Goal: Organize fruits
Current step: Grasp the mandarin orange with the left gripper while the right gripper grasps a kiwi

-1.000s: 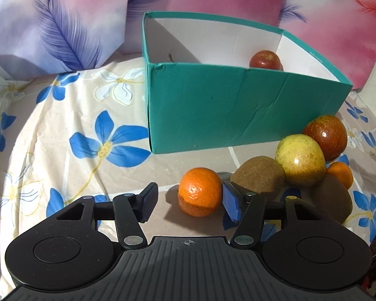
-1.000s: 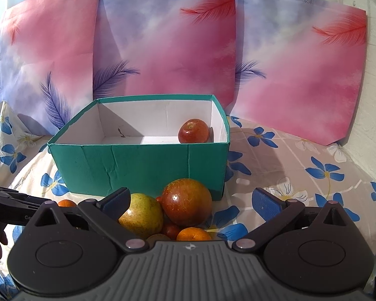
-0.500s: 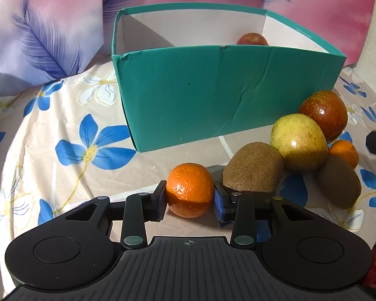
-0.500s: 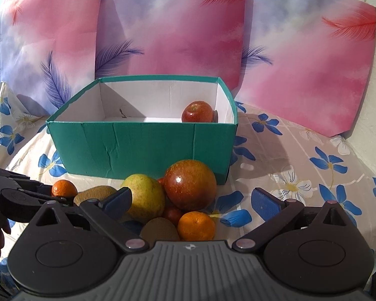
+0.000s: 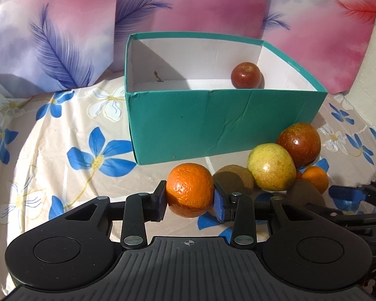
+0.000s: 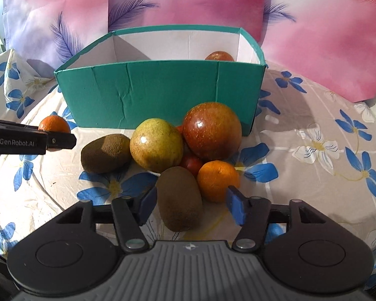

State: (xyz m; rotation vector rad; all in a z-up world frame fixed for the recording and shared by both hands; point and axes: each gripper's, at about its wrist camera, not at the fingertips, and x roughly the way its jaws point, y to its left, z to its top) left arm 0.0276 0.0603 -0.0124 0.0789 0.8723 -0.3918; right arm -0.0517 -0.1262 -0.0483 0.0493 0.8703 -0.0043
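My left gripper (image 5: 190, 202) is shut on an orange tangerine (image 5: 190, 188) and holds it in front of the teal box (image 5: 213, 123); it also shows in the right wrist view (image 6: 54, 124). One red apple (image 5: 246, 75) lies inside the box. My right gripper (image 6: 191, 204) is open, its pads on either side of a brown kiwi (image 6: 180, 198). Just beyond lie a second tangerine (image 6: 218, 179), a yellow-green apple (image 6: 156, 148), a large red apple (image 6: 211, 130), another kiwi (image 6: 105, 152) and a small red fruit (image 6: 191, 163).
The fruit lies on a cloth (image 5: 50, 150) with blue flowers. Pink and purple feather-print panels (image 5: 188, 7) stand behind the box. The left gripper's arm (image 6: 17, 141) reaches in from the left in the right wrist view.
My left gripper closed on the tangerine and has lifted it a little. My right gripper dropped and moved forward, so its open jaws now straddle the near kiwi.
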